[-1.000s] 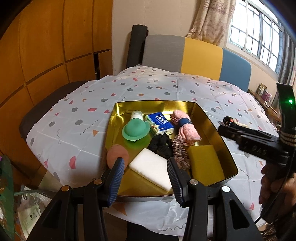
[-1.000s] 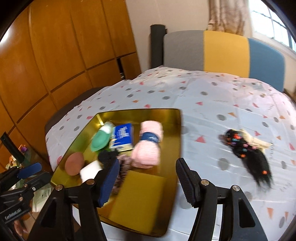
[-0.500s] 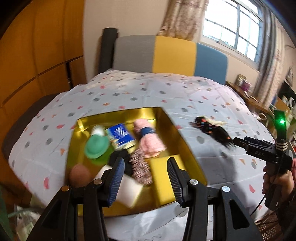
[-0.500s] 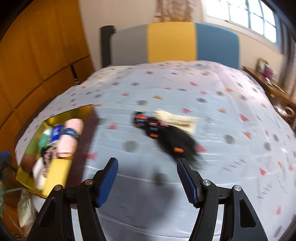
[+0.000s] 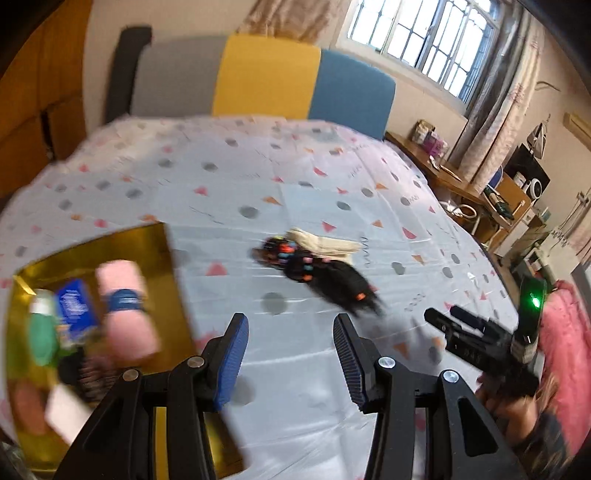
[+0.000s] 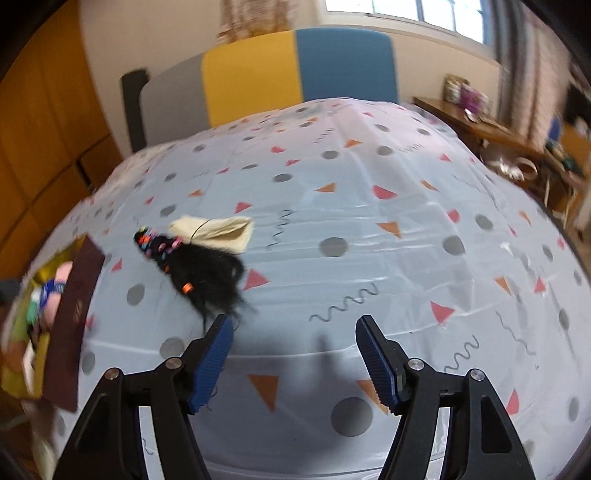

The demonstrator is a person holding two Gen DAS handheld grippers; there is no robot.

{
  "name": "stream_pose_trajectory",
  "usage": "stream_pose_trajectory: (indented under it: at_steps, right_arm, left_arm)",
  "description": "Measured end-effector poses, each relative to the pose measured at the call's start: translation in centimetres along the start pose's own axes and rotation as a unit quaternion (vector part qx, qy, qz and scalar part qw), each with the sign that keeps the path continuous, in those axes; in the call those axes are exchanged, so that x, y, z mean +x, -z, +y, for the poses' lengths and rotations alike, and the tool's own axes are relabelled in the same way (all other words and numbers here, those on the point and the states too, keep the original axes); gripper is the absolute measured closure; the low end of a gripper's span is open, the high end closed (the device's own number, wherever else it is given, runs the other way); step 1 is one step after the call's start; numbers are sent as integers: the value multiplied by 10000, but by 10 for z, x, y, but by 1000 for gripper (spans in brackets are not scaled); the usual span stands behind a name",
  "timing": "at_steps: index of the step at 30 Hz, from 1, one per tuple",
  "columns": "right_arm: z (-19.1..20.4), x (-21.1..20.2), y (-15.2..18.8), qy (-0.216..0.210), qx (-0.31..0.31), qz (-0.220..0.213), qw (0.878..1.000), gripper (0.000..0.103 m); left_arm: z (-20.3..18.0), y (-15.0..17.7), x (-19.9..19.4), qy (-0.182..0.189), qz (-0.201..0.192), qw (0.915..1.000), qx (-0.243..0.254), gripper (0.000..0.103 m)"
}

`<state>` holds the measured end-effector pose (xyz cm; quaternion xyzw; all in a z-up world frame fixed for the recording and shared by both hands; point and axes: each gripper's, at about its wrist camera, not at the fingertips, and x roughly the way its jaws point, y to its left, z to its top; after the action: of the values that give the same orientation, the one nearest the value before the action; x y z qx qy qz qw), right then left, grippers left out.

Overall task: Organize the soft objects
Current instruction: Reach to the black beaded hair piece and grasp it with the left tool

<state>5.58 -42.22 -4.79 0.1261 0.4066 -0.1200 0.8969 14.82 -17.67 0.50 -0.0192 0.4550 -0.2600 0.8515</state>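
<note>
Glossy gold tray [image 5: 110, 245] — shiny plastic tablecloth [image 6: 369, 206], fuzzy black hairpiece [image 6: 210, 280]

Black hair bundle [image 6: 207, 273] with coloured beads lies on tablecloth, touching cream cloth [image 6: 218, 229]

A white cloth [image 5: 295, 177] printed with grey dots and pink and orange triangles covers the bench, behind which stands a panelled backrest [image 5: 258, 74] in grey, yellow and blue with a black post [image 5: 125, 70] at its left end. Wooden wall panels [image 6: 40, 129] line the left side. On the right, a barred window [image 5: 424, 33] with patterned curtains [image 5: 495, 122] overlooks a cluttered wooden side table [image 5: 443, 170].
</note>
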Motion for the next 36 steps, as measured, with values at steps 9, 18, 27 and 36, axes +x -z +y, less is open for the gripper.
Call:
stream_pose_trajectory:
  at_steps: [9,18,27,36]
  right_arm:
    - [-16,-12,-12,-181,689,-290,9970,29]
    - [-10,-14,-15,-430,739,-244,9960,26]
    - [-5,-17,-17,-534,706,-271,9957,26]
    - [-7,-21,-17,-516,688,-343,9957,26]
  left_arm:
    - [-20,-32,105,84,699,9942,-812,50]
    - [-2,-48,168,40,862,9785,-1874,36]
    - [-12,-51,182,-447,870,9821,-1608,39]
    - [-13,-16,148,-13,1053,9886,-1079,64]
